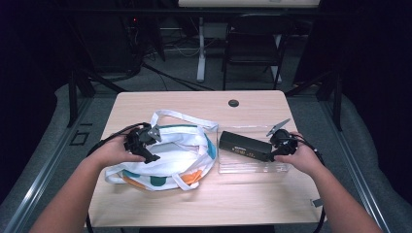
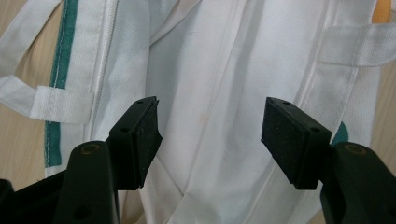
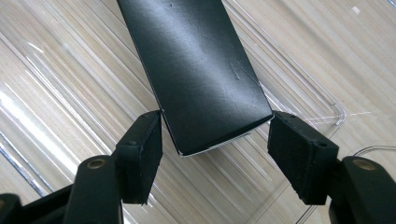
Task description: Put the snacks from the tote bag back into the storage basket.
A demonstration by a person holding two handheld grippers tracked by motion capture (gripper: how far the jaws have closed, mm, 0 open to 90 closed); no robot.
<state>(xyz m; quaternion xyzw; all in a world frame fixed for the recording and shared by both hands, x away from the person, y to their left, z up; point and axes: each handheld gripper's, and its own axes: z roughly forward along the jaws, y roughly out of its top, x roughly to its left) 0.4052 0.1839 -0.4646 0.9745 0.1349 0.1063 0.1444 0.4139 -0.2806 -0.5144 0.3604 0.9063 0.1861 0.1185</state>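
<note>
Right gripper [image 3: 215, 140]: jaws spread wide, one pad [image 3: 142, 154] on each side of the near end of a black box [image 3: 196, 70]. The left pad's tip meets the box's corner; the right pad stands at the other corner, and whether it touches cannot be told. The box is bracketed rather than clamped.

The black box is long and flat-sided. It lies in a clear plastic tray [image 3: 56, 107], its far end running away from the jaws. In the high view the box [image 1: 244, 146] rests slantwise in the tray [image 1: 252, 167] on the right half of the table [image 1: 194, 204], with the right gripper [image 1: 276, 151] at its right end and the hand [image 1: 301, 158] behind it.

Left gripper [image 2: 210, 135]: jaws likewise wide apart, poised above the white cloth of a fabric bag [image 2: 219, 70], with nothing between the pads. In the high view this gripper [image 1: 150, 145] sits over the left part of the bag [image 1: 180, 155], which lies flat just left of the tray. The bag is white with teal and orange patches, a teal edge stripe and white straps [image 1: 187, 119] looping toward the far edge.

A dark round grommet [image 1: 233, 103] is set in the tabletop near its far edge. A chair [image 1: 255, 43] stands on the floor beyond.
</note>
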